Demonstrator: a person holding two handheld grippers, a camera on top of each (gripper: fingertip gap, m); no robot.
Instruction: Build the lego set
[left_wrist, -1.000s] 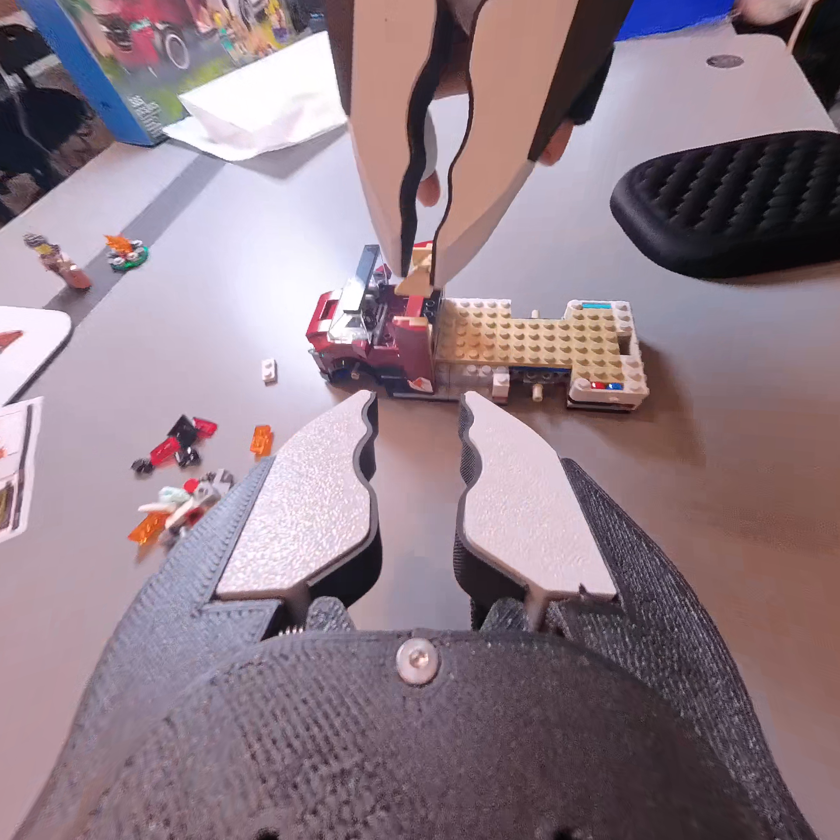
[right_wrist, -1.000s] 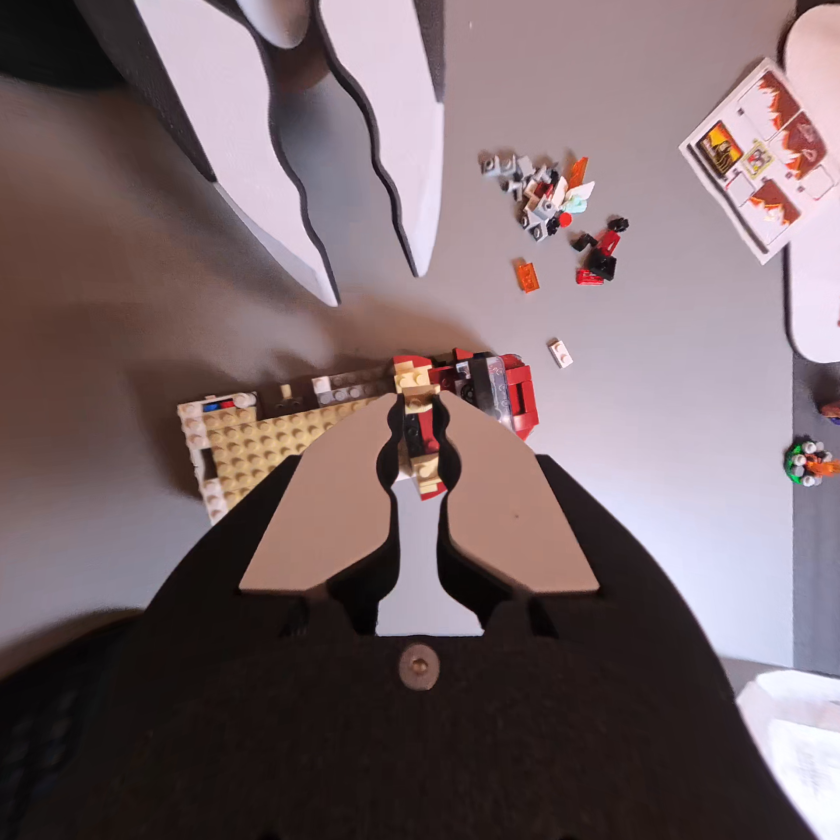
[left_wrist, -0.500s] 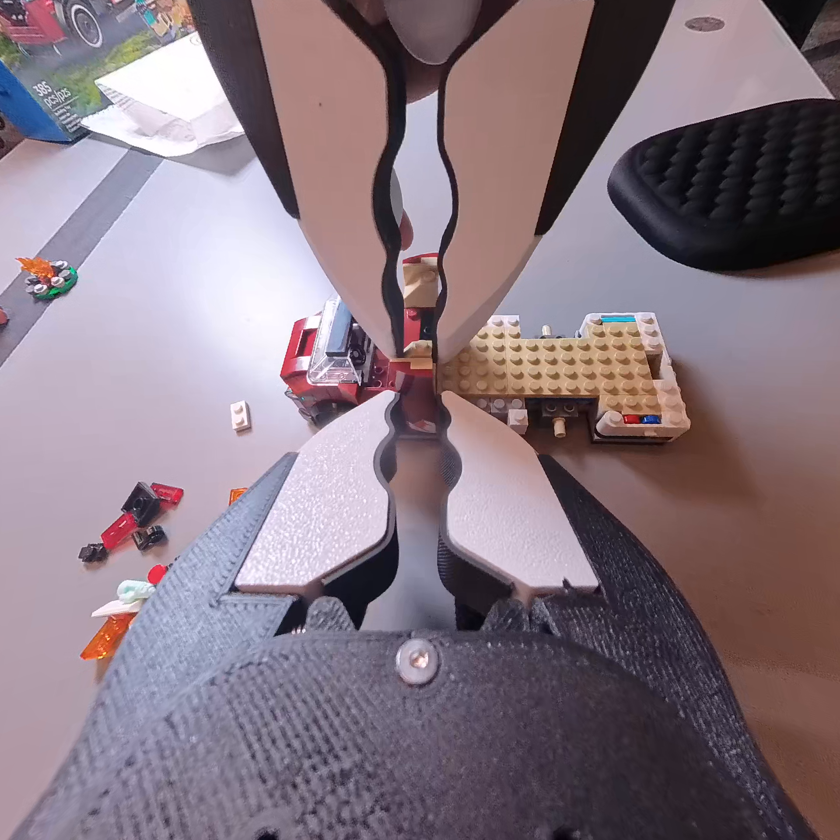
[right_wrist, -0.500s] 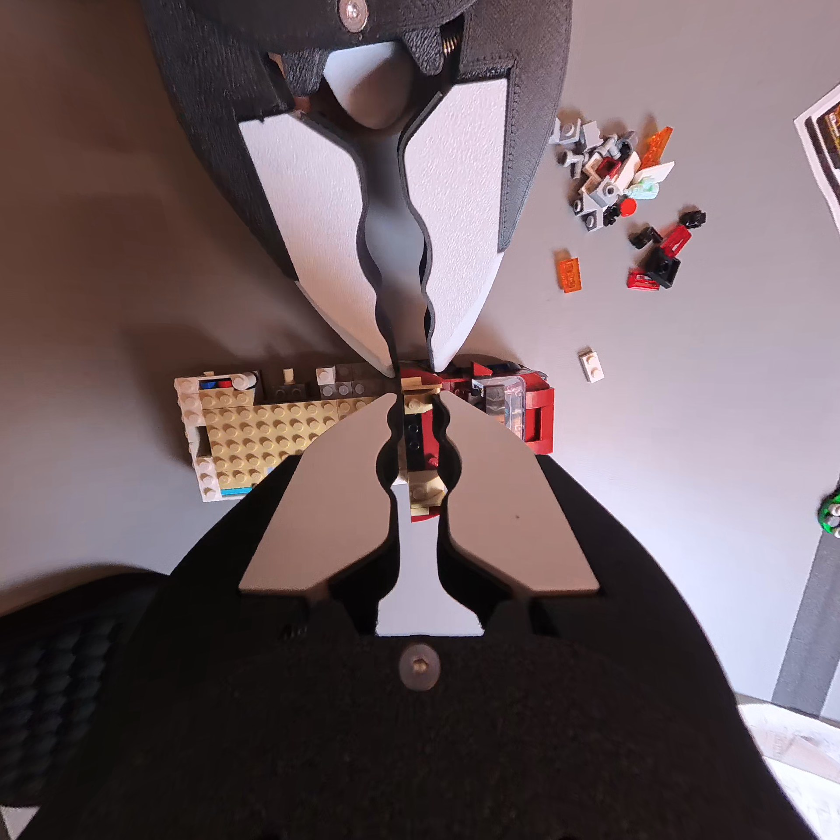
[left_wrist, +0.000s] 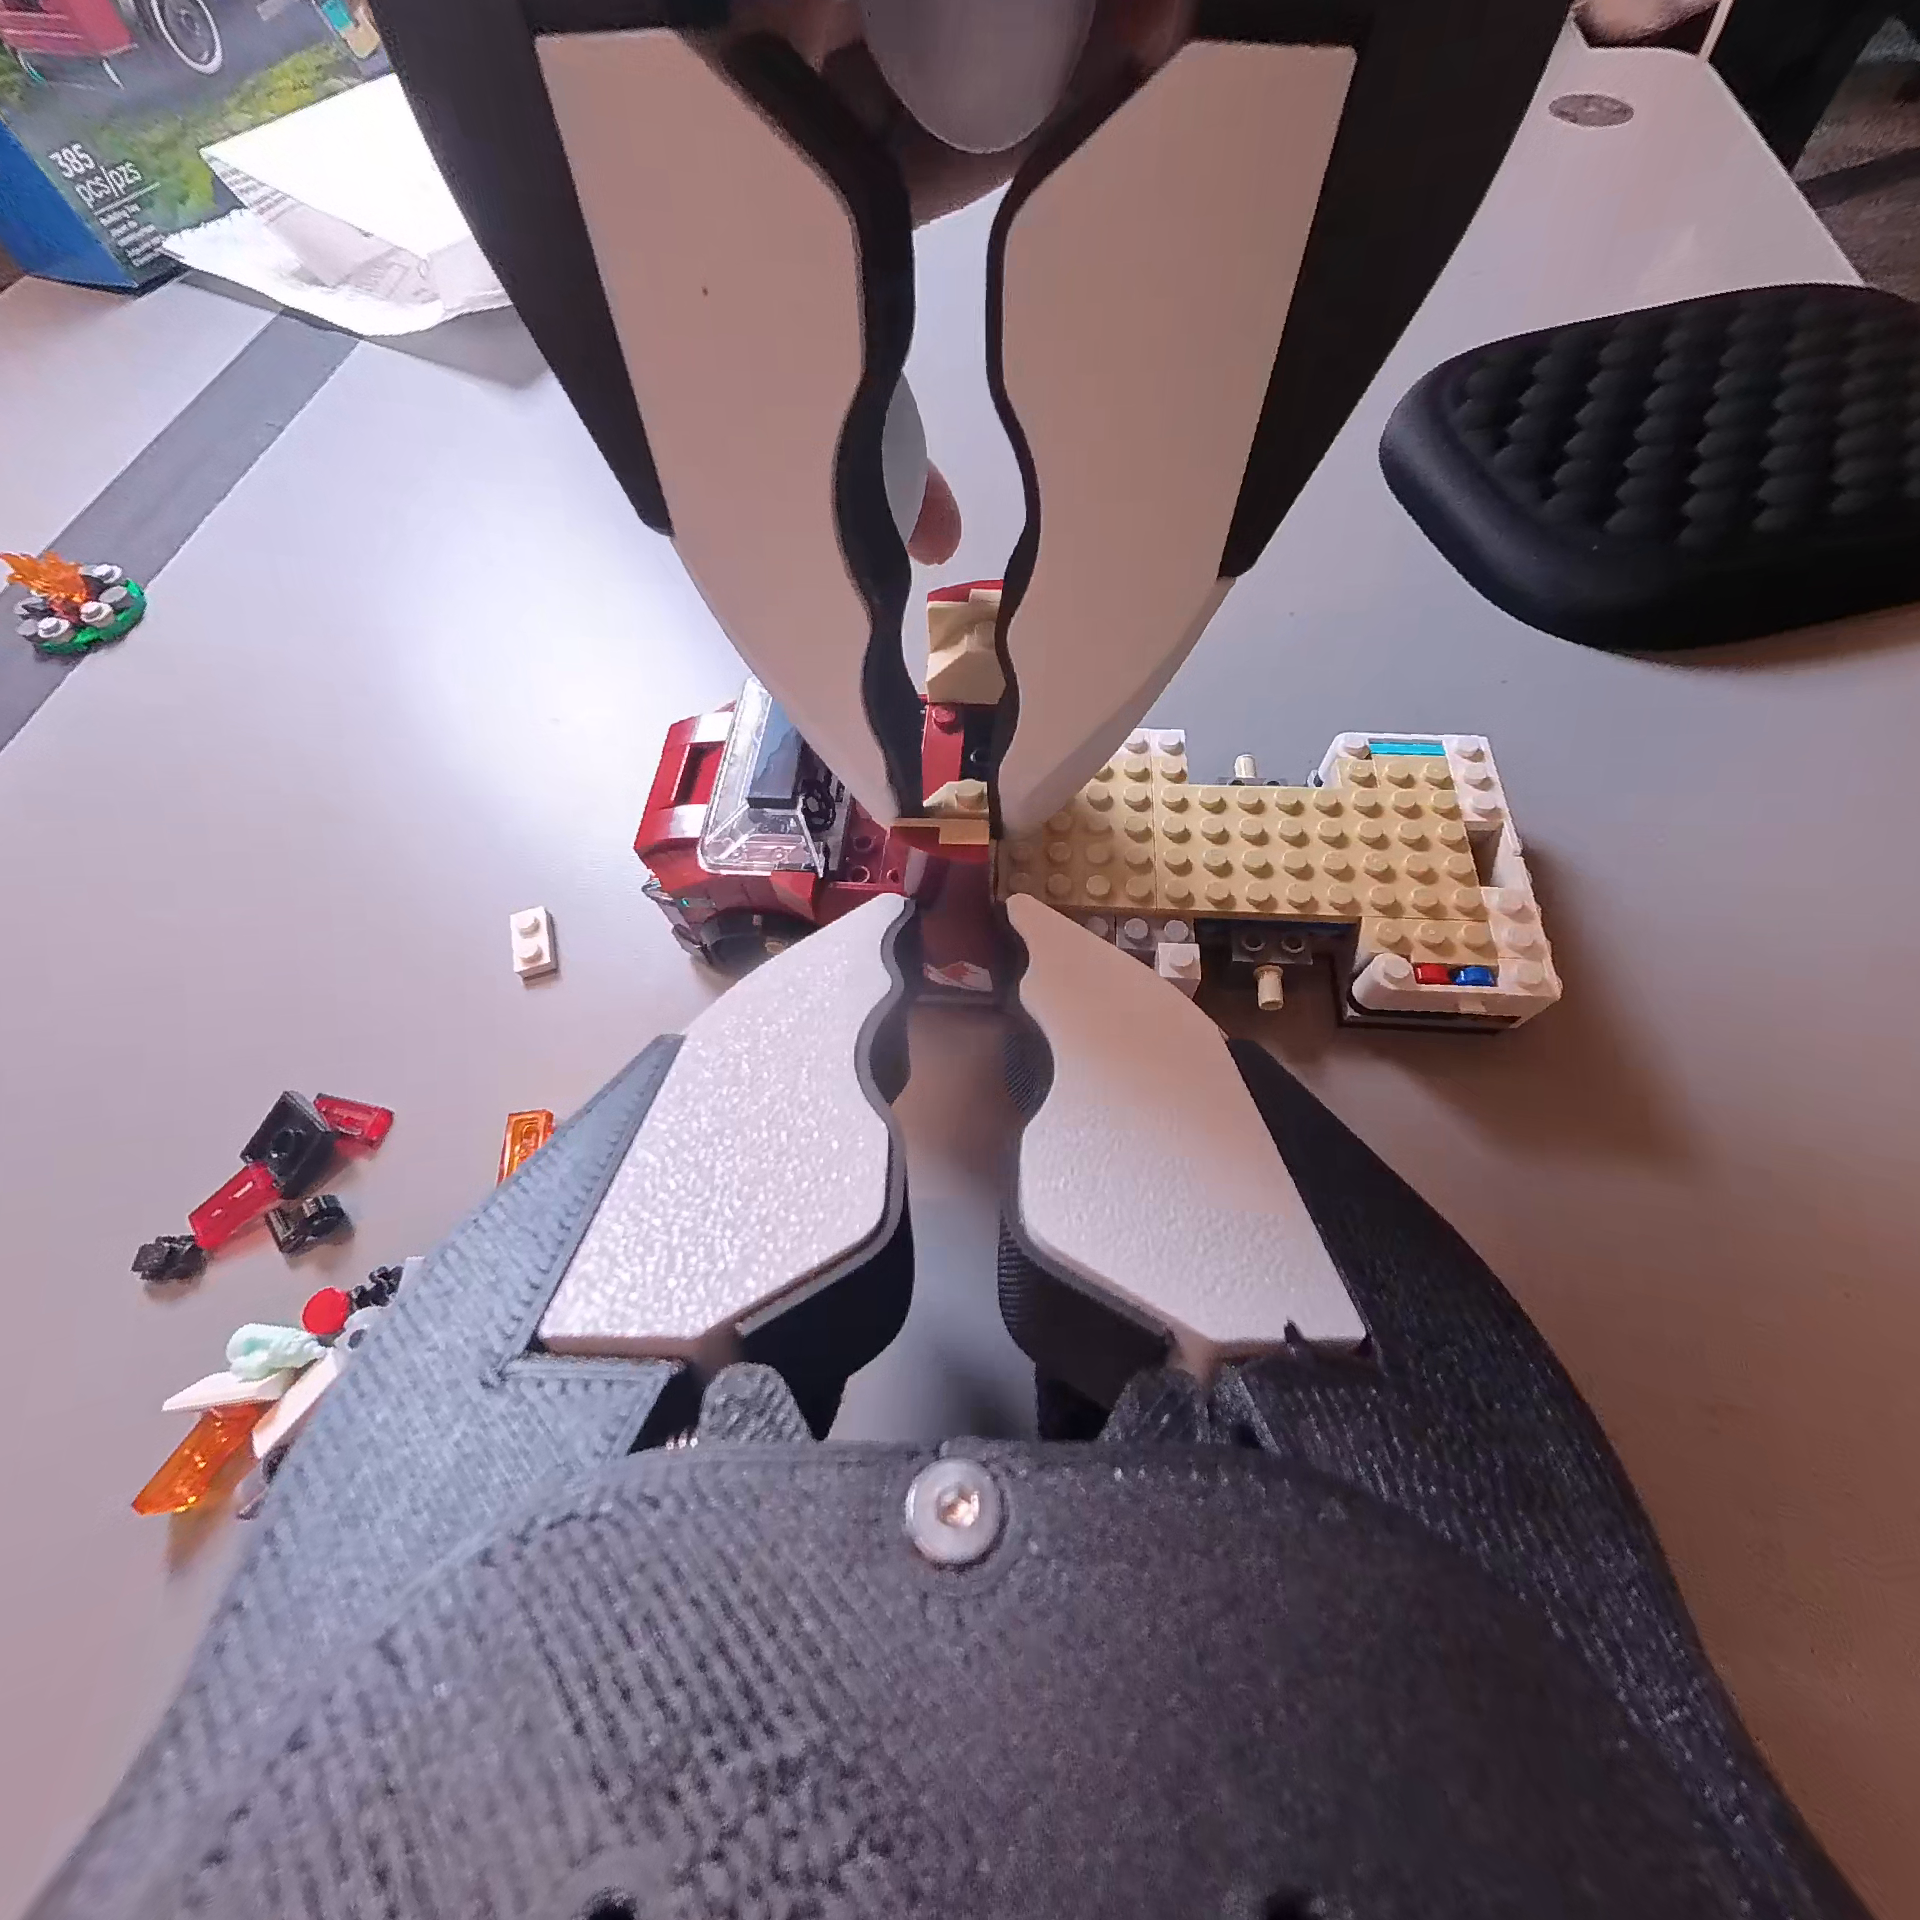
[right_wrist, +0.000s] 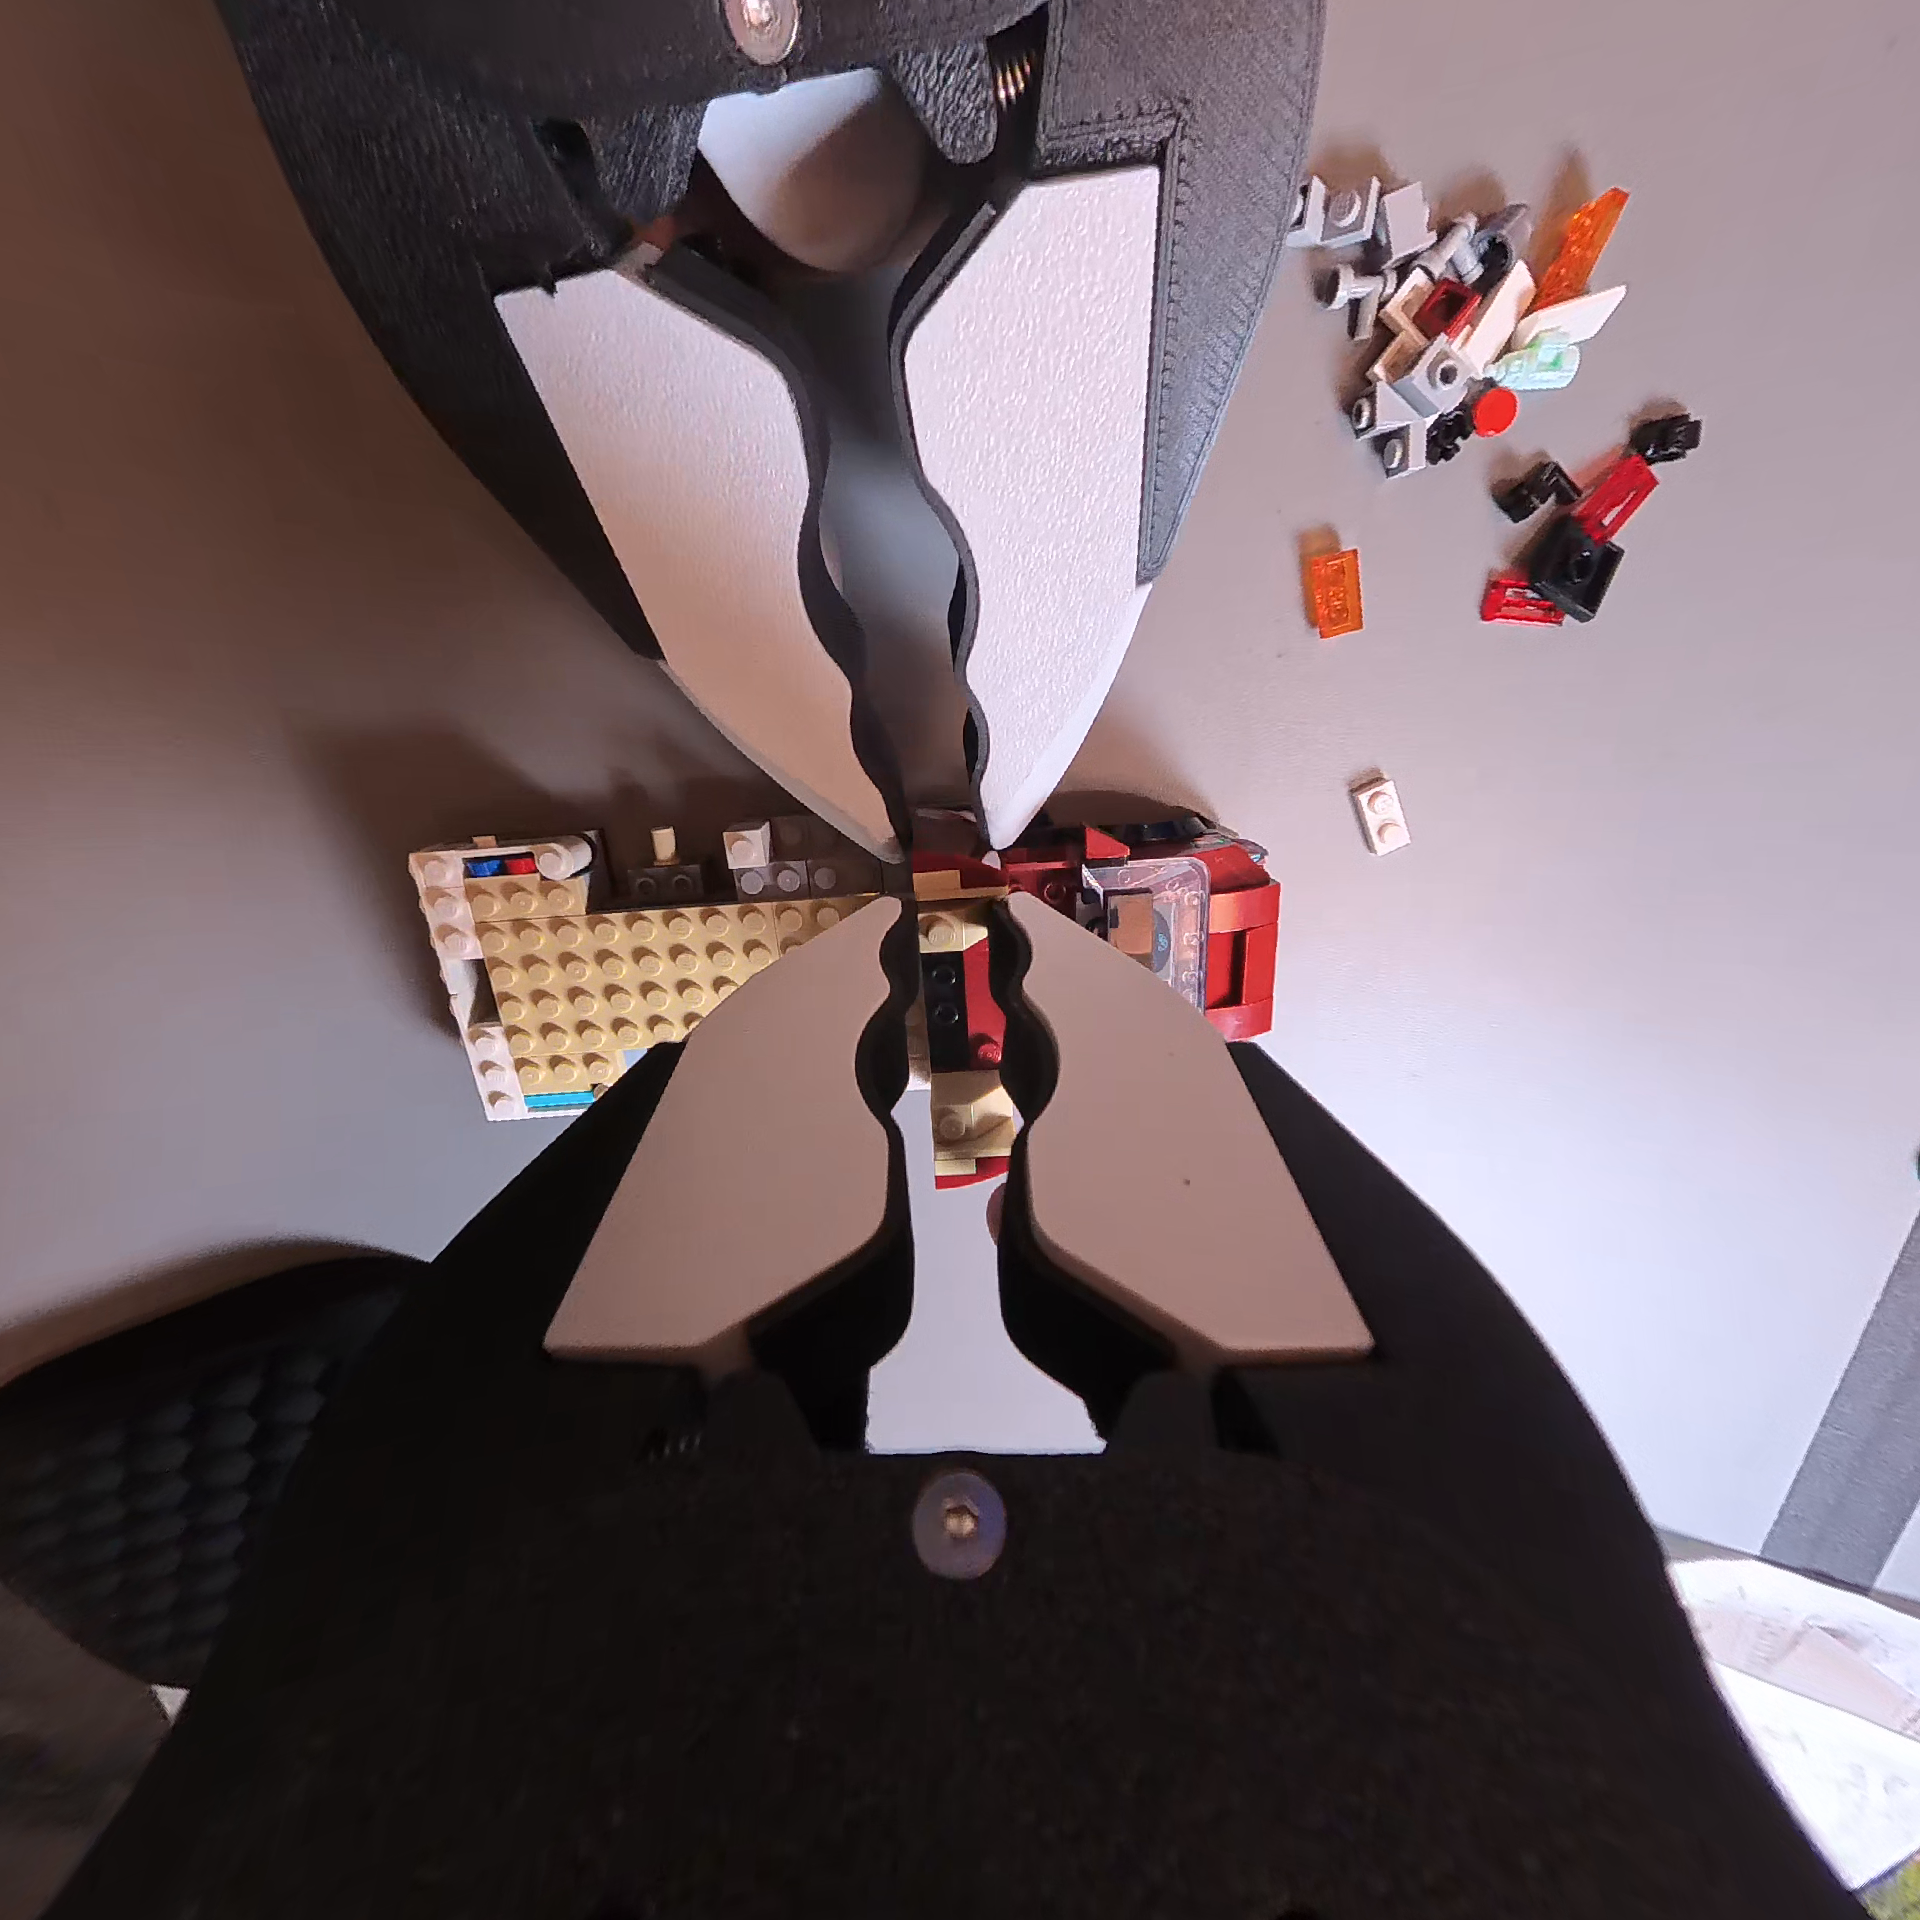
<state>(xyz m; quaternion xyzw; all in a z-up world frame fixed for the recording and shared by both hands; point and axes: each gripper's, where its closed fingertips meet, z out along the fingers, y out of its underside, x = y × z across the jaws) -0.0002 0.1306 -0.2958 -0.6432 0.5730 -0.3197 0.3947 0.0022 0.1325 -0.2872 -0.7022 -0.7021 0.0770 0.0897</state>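
So the lego truck (left_wrist: 1039, 862) sits flat on the grey table (left_wrist: 312, 831): dark red cab with a clear windshield, a long tan studded bed, and white bricks at the tail. Both grippers meet at the joint behind the cab. The left gripper (left_wrist: 956, 914) has its jaws pinched on the truck's near side there, and the right gripper (right_wrist: 951, 914) clamps the tan-and-red section from the far side. Loose pieces (left_wrist: 270, 1174) lie just left of the truck, plus a small white plate (left_wrist: 533, 940). The set box (left_wrist: 94, 156) at far left has printing on it, next to a white paper bag (left_wrist: 332, 229).
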